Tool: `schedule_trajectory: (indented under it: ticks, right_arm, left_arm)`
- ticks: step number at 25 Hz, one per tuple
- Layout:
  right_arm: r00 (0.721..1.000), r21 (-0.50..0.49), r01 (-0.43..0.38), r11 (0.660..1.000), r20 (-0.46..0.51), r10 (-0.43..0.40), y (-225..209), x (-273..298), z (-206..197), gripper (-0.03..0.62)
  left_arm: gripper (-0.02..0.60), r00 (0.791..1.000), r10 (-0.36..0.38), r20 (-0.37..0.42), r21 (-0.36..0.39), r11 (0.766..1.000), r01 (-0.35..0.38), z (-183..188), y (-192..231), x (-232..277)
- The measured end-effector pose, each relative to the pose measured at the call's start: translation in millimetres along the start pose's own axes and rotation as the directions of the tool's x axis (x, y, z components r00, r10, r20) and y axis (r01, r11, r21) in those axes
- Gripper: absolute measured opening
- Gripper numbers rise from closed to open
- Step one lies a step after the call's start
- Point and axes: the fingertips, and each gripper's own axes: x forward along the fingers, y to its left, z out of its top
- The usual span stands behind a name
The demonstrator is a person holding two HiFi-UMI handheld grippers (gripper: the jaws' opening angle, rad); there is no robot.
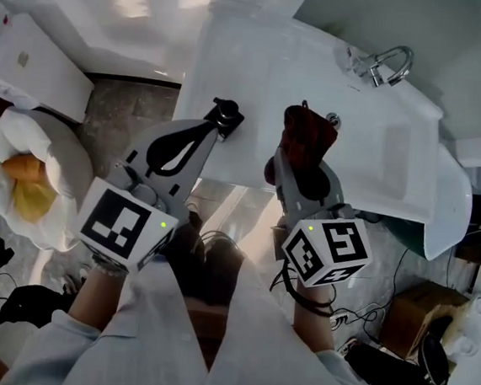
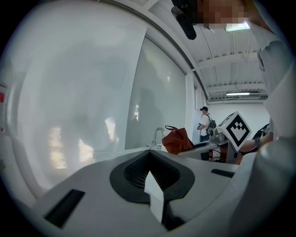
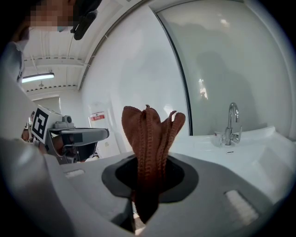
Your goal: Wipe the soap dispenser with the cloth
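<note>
Cloth [image 3: 150, 139]: soft, limp, light (pinched mid-fold) between right gripper [image 1: 300, 169] fingers.
Left gripper [image 1: 223, 120]: fingers together, seemingly empty.

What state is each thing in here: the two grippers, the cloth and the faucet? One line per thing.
Left gripper: jaws nearly together, with a thin white sliver between them; cannot tell whether it grips anything.
Right gripper: shut on the cloth.
Cloth: bunched into folds, standing up out of the jaws.
Faucet: no water seen running.
</note>
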Motion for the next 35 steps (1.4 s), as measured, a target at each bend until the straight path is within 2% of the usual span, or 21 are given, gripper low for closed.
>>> schedule_trajectory:
  ticks: [11, 16, 25, 35]
  right_arm:
    - [1.000, 0.014, -0.001, 1.000, 0.016, 0.000, -34, -65, -13, 0.083]
    - [1.000, -0.005, -0.014, 1.000, 0.027, 0.014, -41, -89, -14, 0.083]
    - [0.996, -0.003, -0.046, 0.999, 0.071, 0.046, -48, -135, -19, 0.083]
    - [0.991, -0.027, -0.078, 0.997, 0.107, 0.080, -49, -189, -30, 0.083]
  left_arm:
    - [0.005, 1.000, -0.017, 0.013, 0.008, 1.000, 0.017, 13, -71, 16]
    - [0.005, 1.000, 0.004, 0.020, -0.010, 1.000, -0.004, 15, -93, 17]
    - [0.005, 0.999, 0.042, 0.030, 0.000, 0.999, -0.042, 15, -141, 8]
    - [0.005, 0.995, 0.090, 0.033, -0.002, 0.996, -0.090, 2, -192, -12]
